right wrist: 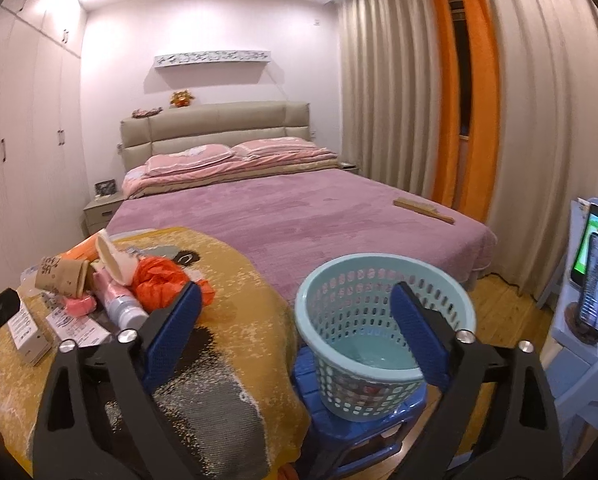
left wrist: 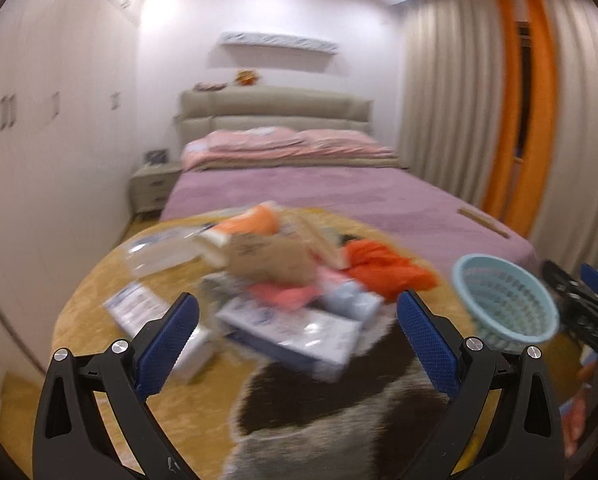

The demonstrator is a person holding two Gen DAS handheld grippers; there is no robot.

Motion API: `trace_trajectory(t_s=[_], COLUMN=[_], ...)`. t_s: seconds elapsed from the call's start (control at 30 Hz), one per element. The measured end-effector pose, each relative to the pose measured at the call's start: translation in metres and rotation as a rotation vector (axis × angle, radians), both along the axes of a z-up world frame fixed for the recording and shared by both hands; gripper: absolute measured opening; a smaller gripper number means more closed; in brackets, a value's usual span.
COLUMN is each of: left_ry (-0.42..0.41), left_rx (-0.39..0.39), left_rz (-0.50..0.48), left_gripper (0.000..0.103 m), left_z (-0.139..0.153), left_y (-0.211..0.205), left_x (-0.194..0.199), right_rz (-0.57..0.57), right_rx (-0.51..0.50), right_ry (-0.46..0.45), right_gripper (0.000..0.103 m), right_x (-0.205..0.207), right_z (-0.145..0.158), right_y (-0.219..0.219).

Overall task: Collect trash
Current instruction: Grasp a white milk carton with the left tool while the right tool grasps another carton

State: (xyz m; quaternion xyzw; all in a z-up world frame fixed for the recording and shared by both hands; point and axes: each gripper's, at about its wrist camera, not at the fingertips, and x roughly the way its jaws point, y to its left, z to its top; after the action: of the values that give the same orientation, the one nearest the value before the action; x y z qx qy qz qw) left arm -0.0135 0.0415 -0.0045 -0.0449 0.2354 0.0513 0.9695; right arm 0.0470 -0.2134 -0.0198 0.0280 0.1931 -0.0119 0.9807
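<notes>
My left tool [left wrist: 298, 328] stood wide open and empty over the trash pile [left wrist: 267, 276] at frame centre, while my right tool [right wrist: 297, 320], open and empty, flanked the basket [right wrist: 383, 332] at lower right to receive it.

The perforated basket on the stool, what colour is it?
Pale teal basket, clearest in the right wrist view.

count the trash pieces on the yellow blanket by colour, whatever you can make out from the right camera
Orange crumpled plastic bag: 1
Brown paper cup: 1
Orange and white paper cup: 1
Pink wrapped pieces: 2
White cardboard boxes: 2
Total: 7 that I can tell apart; the pile overlaps, so more may be hidden.
</notes>
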Motion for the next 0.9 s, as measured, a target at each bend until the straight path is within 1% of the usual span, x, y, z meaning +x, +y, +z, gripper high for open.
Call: trace_trajectory(t_s=[0.07,0.13,0.17,0.2,0.23,0.3,0.4,0.5,0.63,0.67,0.73,0.8,0.83,0.87,0.9], left_ry=[0.042,0.088,0.102,0.116,0.13,0.165,0.208,0.235,0.271,0.279,0.303,0.33,0.343,0.352,0.36], left_rx=[-0.016,-0.039,-0.048,-0.061,-0.074,-0.115,-0.178,-0.209,-0.259,-0.259,-0.245,-0.242,-0.24,-0.235,-0.24], left_rz=[0.064,0.122,0.142,0.163,0.183,0.218,0.244,0.266,0.324,0.338,0.365,0.386,0.396,0.4,0.396], left_gripper=[0.096,0.096,0.096,0.096,0.096,0.096,0.096,0.096,0.096,0.096,0.096,0.096,0.095,0.092,0.092], left_z=[-0.008,-0.016,-0.02,-0.023,-0.027,-0.036,-0.046,-0.051,-0.057,-0.058,-0.062,-0.068,-0.072,-0.074,-0.076], left_y=[0.022,0.043,0.051,0.06,0.068,0.084,0.102,0.116,0.135,0.136,0.139,0.142,0.143,0.143,0.143], left_x=[0.003,0.005,0.005,0.004,0.003,0.004,0.011,0.024,0.047,0.053,0.065,0.074,0.078,0.08,0.082], right_rz=[0.048,0.118,0.153,0.184,0.211,0.265,0.356,0.417,0.493,0.519,0.547,0.576,0.593,0.607,0.614], right_rx=[0.012,0.025,0.03,0.032,0.035,0.047,0.08,0.089,0.101,0.109,0.111,0.101,0.096,0.091,0.087], right_ry=[0.018,0.049,0.064,0.077,0.086,0.115,0.164,0.206,0.245,0.256,0.272,0.28,0.284,0.293,0.301], right_gripper=[0.074,0.057,0.054,0.047,0.045,0.045,0.045,0.045,0.046,0.048,0.058,0.061,0.064,0.066,0.07], right_x=[0.005,0.013,0.017,0.021,0.024,0.034,0.048,0.06,0.068,0.07,0.072,0.074,0.074,0.075,0.078], right_z=[-0.004,-0.009,-0.012,-0.014,-0.015,-0.019,-0.026,-0.033,-0.037,-0.038,-0.04,-0.042,-0.043,-0.044,-0.046], right_y=[0.006,0.015,0.02,0.025,0.033,0.045,0.063,0.083,0.106,0.113,0.121,0.13,0.134,0.137,0.14])
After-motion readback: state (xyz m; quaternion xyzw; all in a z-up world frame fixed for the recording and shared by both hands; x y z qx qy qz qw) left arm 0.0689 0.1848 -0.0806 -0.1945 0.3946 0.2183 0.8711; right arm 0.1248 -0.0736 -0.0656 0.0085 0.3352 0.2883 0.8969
